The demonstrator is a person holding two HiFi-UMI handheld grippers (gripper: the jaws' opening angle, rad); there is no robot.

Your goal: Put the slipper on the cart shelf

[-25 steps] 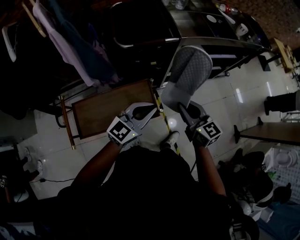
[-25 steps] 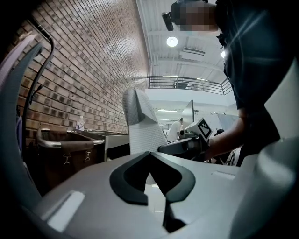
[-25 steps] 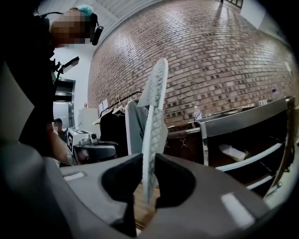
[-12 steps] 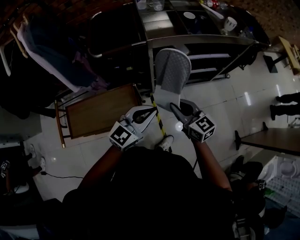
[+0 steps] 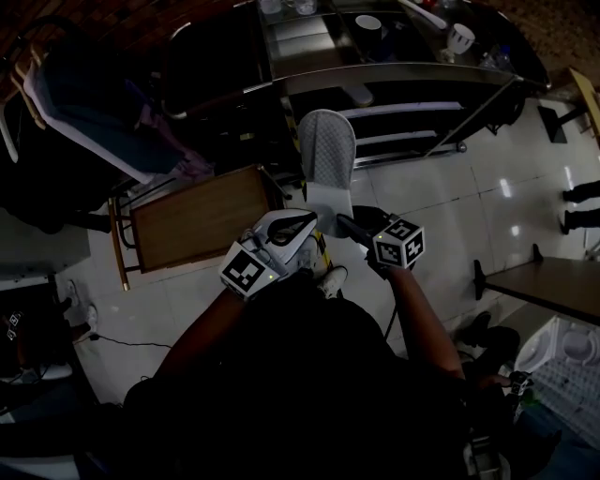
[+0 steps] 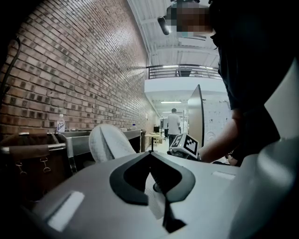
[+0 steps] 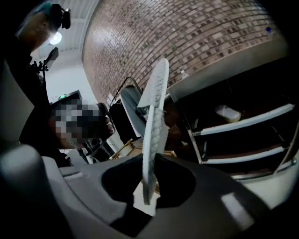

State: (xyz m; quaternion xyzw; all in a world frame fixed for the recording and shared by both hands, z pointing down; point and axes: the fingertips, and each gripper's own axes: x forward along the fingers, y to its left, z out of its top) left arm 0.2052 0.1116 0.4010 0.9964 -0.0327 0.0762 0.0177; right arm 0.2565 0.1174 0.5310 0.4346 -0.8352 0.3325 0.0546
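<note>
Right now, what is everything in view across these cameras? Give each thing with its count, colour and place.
slipper: one, light grey, held up in front of the cart
cart: one, metal, open shelves, top of the head view
bottle: one, clear, on the cart's top
small containers: at least two, dark and white, on the cart's top
wooden tray: one, brown, on a metal frame left of the slipper
hanging clothes: several, dark and pale purple, upper left
table: one, dark, right edge
brick wall: one, brown, behind the cart
shoe: one, white, on the floor tiles
left gripper: fingers together, empty
right gripper: fingers clamped on the slipper's end
</note>
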